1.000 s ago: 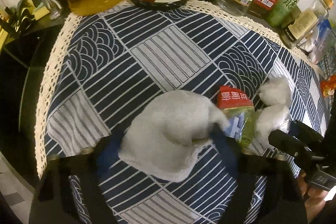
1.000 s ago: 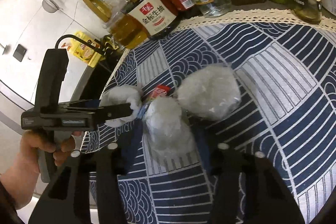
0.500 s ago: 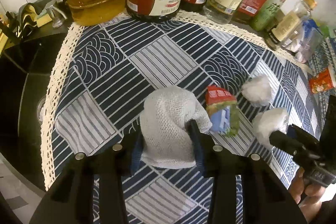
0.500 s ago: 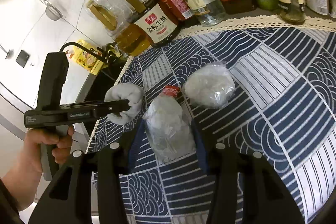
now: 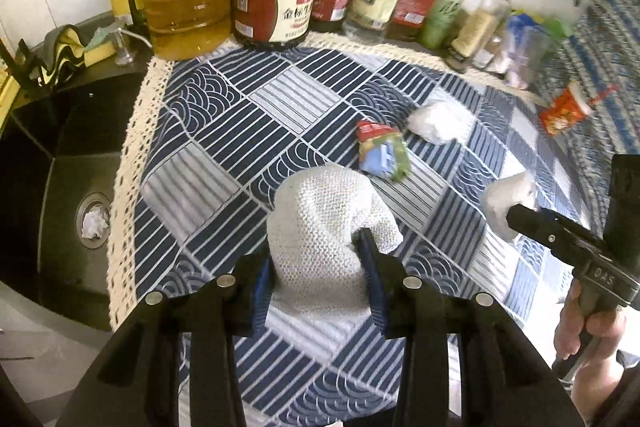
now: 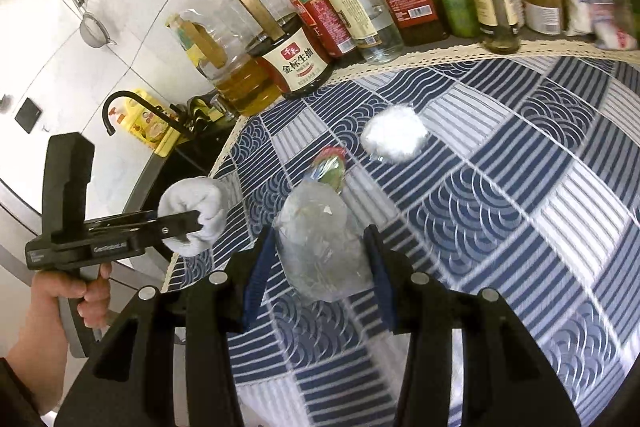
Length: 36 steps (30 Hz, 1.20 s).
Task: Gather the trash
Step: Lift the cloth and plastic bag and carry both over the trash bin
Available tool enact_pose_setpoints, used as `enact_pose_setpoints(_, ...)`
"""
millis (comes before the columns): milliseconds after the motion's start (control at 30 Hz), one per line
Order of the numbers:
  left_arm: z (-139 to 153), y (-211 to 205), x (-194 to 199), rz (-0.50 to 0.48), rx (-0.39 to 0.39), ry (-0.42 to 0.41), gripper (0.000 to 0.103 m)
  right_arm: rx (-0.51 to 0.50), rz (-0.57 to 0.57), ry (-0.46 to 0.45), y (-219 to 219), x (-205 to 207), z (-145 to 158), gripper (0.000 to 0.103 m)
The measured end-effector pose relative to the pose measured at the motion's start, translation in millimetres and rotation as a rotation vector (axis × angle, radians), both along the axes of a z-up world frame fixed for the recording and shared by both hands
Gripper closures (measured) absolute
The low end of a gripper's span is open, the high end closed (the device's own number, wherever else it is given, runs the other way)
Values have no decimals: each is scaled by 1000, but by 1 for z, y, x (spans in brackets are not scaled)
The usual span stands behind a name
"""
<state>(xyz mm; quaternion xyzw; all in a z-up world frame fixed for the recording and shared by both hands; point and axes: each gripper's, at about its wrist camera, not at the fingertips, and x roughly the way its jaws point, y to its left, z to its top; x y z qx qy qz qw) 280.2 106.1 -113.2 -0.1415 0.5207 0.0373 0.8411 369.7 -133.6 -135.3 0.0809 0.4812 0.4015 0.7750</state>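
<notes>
My left gripper (image 5: pixel 316 259) is shut on a white knitted cloth wad (image 5: pixel 324 207), held up above the blue patterned tablecloth (image 5: pixel 224 131). The right wrist view shows that same wad (image 6: pixel 188 199) at its left. My right gripper (image 6: pixel 320 239) is shut on a crumpled clear plastic bag (image 6: pixel 316 215), also lifted; in the left wrist view the bag (image 5: pixel 504 195) shows at the tip of the right gripper (image 5: pixel 516 217). On the cloth lie a red, green and blue snack wrapper (image 5: pixel 380 151) and a white crumpled wad (image 5: pixel 436 119).
Oil and sauce bottles (image 5: pixel 276 7) line the back edge of the tablecloth. A dark sink (image 5: pixel 60 187) with a paper scrap in its drain lies to the left, beside a black faucet (image 6: pixel 120 103). A red packet (image 5: pixel 564 109) sits at the far right.
The left jaws closed on the white cloth wad. Both grippers then rose off the tablecloth with their loads, so the wrapper and white wad look farther away.
</notes>
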Motion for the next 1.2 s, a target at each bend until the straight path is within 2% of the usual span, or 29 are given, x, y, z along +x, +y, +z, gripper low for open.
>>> enact_pose_setpoints(100, 9, -4, -24, -31, -3, -33, 65, 0, -20, -17, -2, -24, 10, 57)
enact_pose_setpoints(400, 11, -9, -80, -57, -56, -78, 65, 10, -54, -24, -2, -93, 27, 57)
enact_pose_setpoints(667, 5, -22, -134, -95, -65, -79, 65, 10, -40, -13, -5, -149, 25, 57)
enact_pose_setpoints(833, -2, -30, -164, -112, -89, -79, 65, 7, -26, 4, -4, -182, 17, 57)
enact_pose_setpoints(1200, -44, -31, -213, -116, -138, 10, 65, -41, -43, 102, -1, -229, -27, 57)
